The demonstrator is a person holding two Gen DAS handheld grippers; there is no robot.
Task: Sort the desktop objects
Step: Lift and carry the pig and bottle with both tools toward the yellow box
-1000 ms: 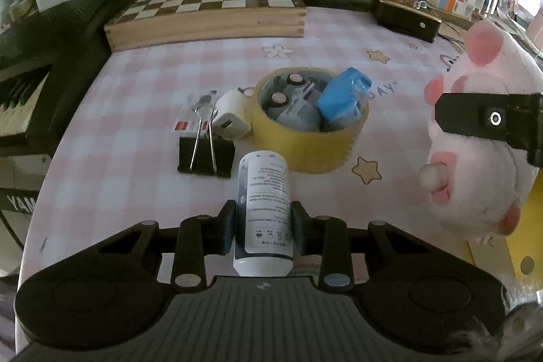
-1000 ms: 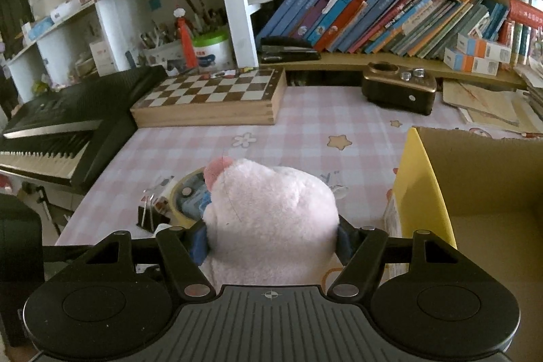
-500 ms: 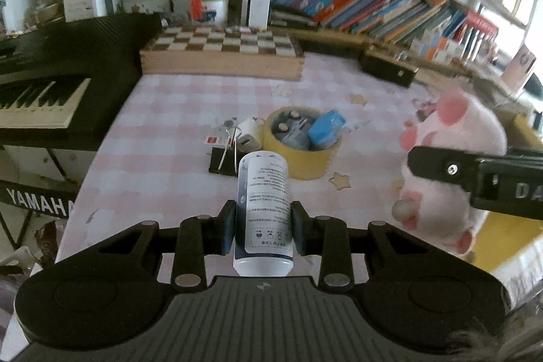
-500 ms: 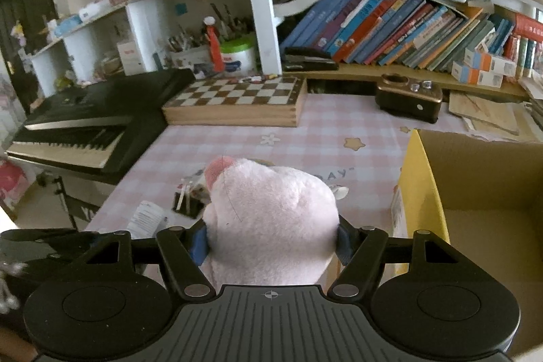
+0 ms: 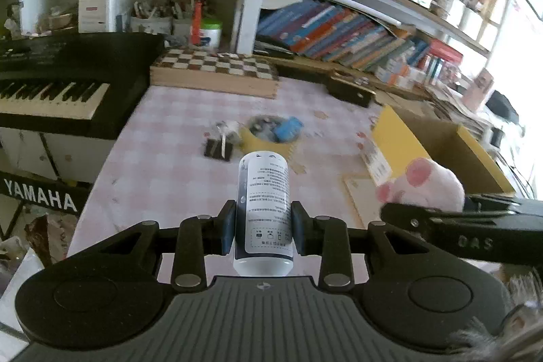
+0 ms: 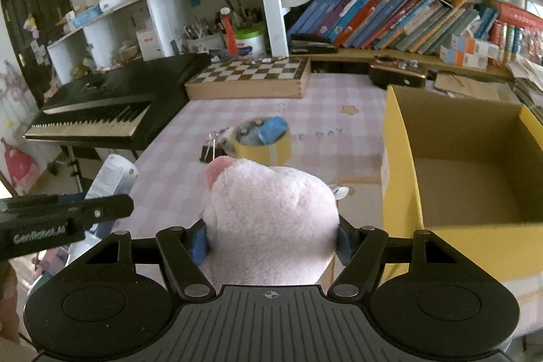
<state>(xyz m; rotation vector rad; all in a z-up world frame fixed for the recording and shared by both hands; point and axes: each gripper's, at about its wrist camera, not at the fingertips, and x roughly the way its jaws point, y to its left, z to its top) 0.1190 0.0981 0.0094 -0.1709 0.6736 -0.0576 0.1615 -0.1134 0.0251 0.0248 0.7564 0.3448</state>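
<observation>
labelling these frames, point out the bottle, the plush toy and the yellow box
bottle [image 5: 266, 209]: left wrist view, printed label.
plush toy [image 6: 271, 219]: right wrist view, pink back.
yellow box [image 6: 400, 165]: right wrist view, left wall.

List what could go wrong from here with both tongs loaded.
1. The white bottle is pinched only near its base by the left tongs; it might pivot or slip out.
2. The pink plush toy bulges past the right tongs and may snag the yellow cardboard box wall.
3. The two tongs sit close together and could collide.

Black left gripper [image 5: 263, 228] and right gripper [image 6: 271, 238], ribbed bodies, silver screws.
</observation>
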